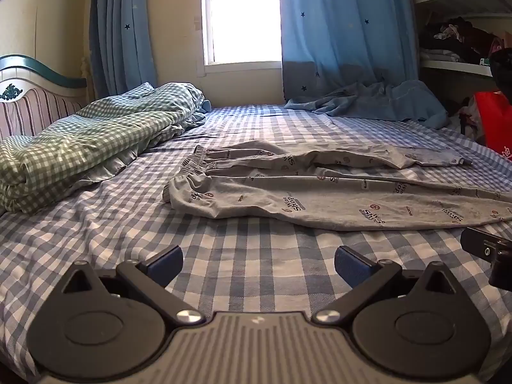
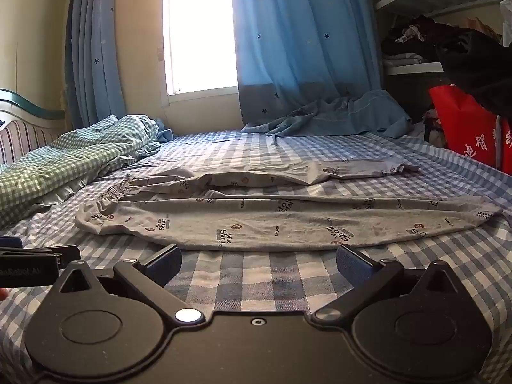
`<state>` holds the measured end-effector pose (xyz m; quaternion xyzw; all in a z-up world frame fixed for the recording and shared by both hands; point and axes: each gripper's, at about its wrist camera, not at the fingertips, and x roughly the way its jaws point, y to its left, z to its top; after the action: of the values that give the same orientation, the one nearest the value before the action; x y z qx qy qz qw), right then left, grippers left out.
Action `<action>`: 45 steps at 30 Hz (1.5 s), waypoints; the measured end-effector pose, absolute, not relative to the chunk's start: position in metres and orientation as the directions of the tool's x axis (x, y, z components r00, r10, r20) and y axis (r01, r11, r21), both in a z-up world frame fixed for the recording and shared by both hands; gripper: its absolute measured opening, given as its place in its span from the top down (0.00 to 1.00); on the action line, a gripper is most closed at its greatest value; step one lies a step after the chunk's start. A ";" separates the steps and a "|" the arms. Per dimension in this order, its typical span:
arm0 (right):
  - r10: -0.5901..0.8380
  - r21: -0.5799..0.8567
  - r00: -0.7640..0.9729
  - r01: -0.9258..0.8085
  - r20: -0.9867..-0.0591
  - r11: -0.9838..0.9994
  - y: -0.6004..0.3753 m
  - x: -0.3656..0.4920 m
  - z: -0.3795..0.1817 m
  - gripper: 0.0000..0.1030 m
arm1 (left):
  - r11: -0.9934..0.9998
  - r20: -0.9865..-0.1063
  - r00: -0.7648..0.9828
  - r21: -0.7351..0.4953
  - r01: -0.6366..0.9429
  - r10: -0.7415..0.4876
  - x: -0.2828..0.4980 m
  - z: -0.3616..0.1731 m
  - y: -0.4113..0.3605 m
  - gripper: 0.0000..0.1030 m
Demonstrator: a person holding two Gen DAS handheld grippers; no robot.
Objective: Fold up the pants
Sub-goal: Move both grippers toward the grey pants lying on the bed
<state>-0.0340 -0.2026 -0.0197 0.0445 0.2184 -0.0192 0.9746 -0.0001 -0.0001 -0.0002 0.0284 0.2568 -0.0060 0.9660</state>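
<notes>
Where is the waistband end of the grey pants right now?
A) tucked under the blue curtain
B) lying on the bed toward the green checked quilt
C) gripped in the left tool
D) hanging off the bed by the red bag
B: the gathered waistband of the grey pants lies flat on the bed sheet, on the side of the green checked quilt; both tools, left tool and right tool, are open and empty.

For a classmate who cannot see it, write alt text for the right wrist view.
Grey printed pants lie spread flat on a blue checked bed sheet, waistband to the left and legs apart, just beyond the open right hand-held gripper. A green checked duvet is bunched at the left, with blue star curtains behind.
</notes>
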 end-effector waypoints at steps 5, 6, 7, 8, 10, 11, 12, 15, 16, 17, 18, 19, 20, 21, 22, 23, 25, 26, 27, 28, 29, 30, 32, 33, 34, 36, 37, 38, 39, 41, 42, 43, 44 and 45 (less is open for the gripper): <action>-0.025 0.077 0.907 0.062 -0.420 0.995 -0.203 -0.035 -0.019 0.01 | 0.998 -0.493 0.870 0.044 0.033 -0.007 -0.002 0.000 0.002 0.00; -0.026 0.076 0.907 0.064 -0.420 0.995 -0.203 -0.033 -0.019 0.01 | 0.998 -0.492 0.871 0.043 0.034 -0.009 -0.002 0.001 0.003 0.00; -0.026 0.077 0.907 0.064 -0.420 0.995 -0.202 -0.032 -0.019 0.01 | 0.998 -0.497 0.868 0.060 0.022 0.011 0.000 -0.001 0.000 0.00; -0.026 0.079 0.907 0.064 -0.420 0.995 -0.201 -0.030 -0.019 0.01 | 0.998 -0.496 0.868 0.060 0.022 0.011 -0.001 -0.001 0.000 0.00; -0.026 0.073 0.908 0.062 -0.419 0.995 -0.205 -0.035 -0.021 0.01 | 0.998 -0.497 0.867 0.061 0.020 0.013 -0.001 -0.001 0.000 0.00; -0.026 0.072 0.908 0.062 -0.419 0.995 -0.205 -0.035 -0.021 0.01 | 0.998 -0.497 0.868 0.061 0.020 0.013 -0.001 -0.001 0.000 0.00; -0.026 0.072 0.908 0.061 -0.419 0.996 -0.205 -0.035 -0.022 0.01 | 0.998 -0.496 0.868 0.061 0.020 0.013 -0.001 -0.001 0.001 0.00; -0.027 0.069 0.907 0.062 -0.421 0.996 -0.202 -0.035 -0.019 0.01 | 0.998 -0.497 0.868 0.064 0.021 0.014 -0.001 0.002 0.000 0.00; -0.027 0.069 0.907 0.062 -0.421 0.996 -0.202 -0.035 -0.019 0.01 | 0.998 -0.496 0.868 0.063 0.020 0.014 -0.001 0.003 0.001 0.00; -0.027 0.066 0.906 0.061 -0.423 0.996 -0.202 -0.034 -0.018 0.01 | 0.998 -0.496 0.868 0.063 0.020 0.014 -0.002 0.004 0.002 0.00; -0.028 0.066 0.906 0.061 -0.422 0.996 -0.202 -0.034 -0.019 0.01 | 0.998 -0.497 0.868 0.064 0.020 0.015 -0.002 0.004 0.001 0.00; -0.027 0.064 0.906 0.060 -0.423 0.996 -0.202 -0.034 -0.019 0.01 | 0.998 -0.497 0.868 0.065 0.019 0.016 -0.001 0.003 0.001 0.00; -0.027 0.063 0.906 0.060 -0.423 0.996 -0.202 -0.034 -0.019 0.01 | 0.998 -0.496 0.868 0.065 0.018 0.017 -0.001 0.003 0.002 0.00; -0.027 0.063 0.906 0.060 -0.423 0.996 -0.202 -0.034 -0.019 0.01 | 0.998 -0.495 0.869 0.065 0.018 0.017 -0.002 0.003 0.005 0.00; -0.028 0.063 0.906 0.060 -0.423 0.996 -0.202 -0.034 -0.019 0.01 | 0.998 -0.496 0.868 0.065 0.016 0.018 -0.002 0.003 0.006 0.00; -0.028 0.063 0.906 0.060 -0.423 0.996 -0.202 -0.034 -0.020 0.01 | 0.998 -0.496 0.868 0.065 0.016 0.019 -0.003 0.003 0.006 0.00; -0.028 0.063 0.906 0.060 -0.423 0.996 -0.202 -0.034 -0.019 0.01 | 0.998 -0.498 0.867 0.068 0.012 0.024 -0.003 0.003 0.005 0.00; -0.029 0.063 0.905 0.061 -0.424 0.996 -0.201 -0.034 -0.020 0.01 | 0.998 -0.498 0.867 0.069 0.012 0.024 -0.003 0.002 0.005 0.00; -0.029 0.063 0.905 0.061 -0.424 0.996 -0.201 -0.035 -0.020 0.01 | 0.998 -0.498 0.867 0.070 0.012 0.024 -0.003 0.001 0.005 0.00; -0.029 0.063 0.905 0.062 -0.424 0.996 -0.201 -0.035 -0.020 0.01 | 0.998 -0.497 0.867 0.069 0.011 0.025 -0.003 0.001 0.005 0.00; -0.031 0.062 0.905 0.063 -0.425 0.996 -0.201 -0.035 -0.020 0.01 | 0.997 -0.498 0.867 0.070 0.010 0.026 -0.002 0.001 0.006 0.00; -0.031 0.062 0.904 0.063 -0.426 0.996 -0.201 -0.035 -0.021 0.01 | 0.997 -0.499 0.866 0.071 0.010 0.027 -0.002 0.000 0.006 0.00; -0.031 0.061 0.903 0.063 -0.430 0.996 -0.201 -0.035 -0.021 0.01 | 0.997 -0.501 0.865 0.073 0.009 0.028 -0.001 -0.001 0.006 0.00; -0.030 0.062 0.902 0.063 -0.430 0.996 -0.202 -0.035 -0.022 0.01 | 0.997 -0.502 0.865 0.074 0.009 0.030 -0.001 -0.001 0.006 0.00; -0.031 0.062 0.902 0.063 -0.431 0.996 -0.201 -0.035 -0.022 0.01 | 0.997 -0.503 0.864 0.075 0.008 0.031 -0.001 -0.002 0.006 0.00; -0.032 0.060 0.900 0.064 -0.434 0.996 -0.201 -0.034 -0.022 0.01 | 0.997 -0.504 0.863 0.078 0.009 0.032 0.000 -0.002 0.006 0.00; -0.032 0.060 0.899 0.065 -0.436 0.996 -0.201 -0.033 -0.022 0.01 | 0.997 -0.505 0.863 0.080 0.008 0.033 0.000 -0.002 0.005 0.00; -0.032 0.060 0.899 0.065 -0.436 0.996 -0.201 -0.033 -0.022 0.01 | 0.997 -0.505 0.862 0.080 0.009 0.033 0.000 -0.002 0.005 0.00; -0.033 0.060 0.898 0.066 -0.438 0.996 -0.201 -0.033 -0.022 0.01 | 0.997 -0.506 0.862 0.081 0.008 0.034 0.000 -0.003 0.006 0.00; -0.033 0.059 0.897 0.066 -0.440 0.996 -0.201 -0.033 -0.023 0.01 | 0.997 -0.504 0.863 0.077 0.003 0.037 0.000 -0.003 0.006 0.00; -0.034 0.059 0.897 0.067 -0.440 0.996 -0.201 -0.033 -0.023 0.01 | 0.997 -0.504 0.863 0.077 0.002 0.037 0.000 -0.003 0.005 0.00; -0.034 0.059 0.897 0.067 -0.440 0.996 -0.201 -0.033 -0.023 0.01 | 0.997 -0.503 0.863 0.077 0.002 0.037 0.000 -0.003 0.005 0.00; -0.034 0.059 0.897 0.067 -0.440 0.996 -0.201 -0.033 -0.023 0.01 | 0.997 -0.503 0.863 0.077 0.002 0.037 0.000 -0.003 0.005 0.00; -0.034 0.059 0.897 0.067 -0.441 0.996 -0.201 -0.033 -0.024 0.01 | 0.997 -0.503 0.863 0.077 0.002 0.037 0.000 -0.003 0.006 0.00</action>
<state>-0.0328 -0.2007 -0.0237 0.0365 0.2256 -0.0260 0.9732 -0.0004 0.0055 -0.0028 0.0372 0.2613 0.0090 0.9645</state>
